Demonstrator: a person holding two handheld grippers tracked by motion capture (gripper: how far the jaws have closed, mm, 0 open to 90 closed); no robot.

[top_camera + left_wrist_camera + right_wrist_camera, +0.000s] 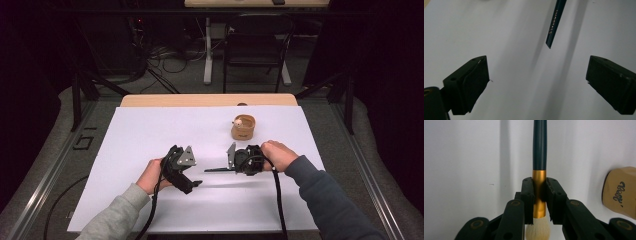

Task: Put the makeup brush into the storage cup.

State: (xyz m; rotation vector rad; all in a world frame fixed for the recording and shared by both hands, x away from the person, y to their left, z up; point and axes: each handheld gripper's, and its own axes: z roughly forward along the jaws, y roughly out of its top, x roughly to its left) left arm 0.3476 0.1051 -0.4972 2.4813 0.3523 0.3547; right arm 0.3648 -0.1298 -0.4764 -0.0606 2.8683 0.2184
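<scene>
Brush (pixel 539 147) between right gripper (pixel 539 195) fingers; cup (pixel 243 127) behind; left gripper (pixel 197 183) left.

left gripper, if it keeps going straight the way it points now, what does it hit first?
Likely the dark handle tip of the brush, held in the right gripper. It hangs ahead between the left gripper's open jaws, slightly right of centre; depth is unclear, so it might pass under.

The white tabletop (pixel 150 130) is the one bright patch in the high view; the room around it sinks into near black, with only a chair and cables at twelve o'clock dimly legible. Light falls from above — soft shadows lie under the hands. In the left gripper view a broad grey shadow band runs toward one o'clock, and the near claw parts are dark and soft-edged. The right gripper view is evenly lit, the brush (pixel 539 145) handle sharp, its bristles blurred at six o'clock.
</scene>
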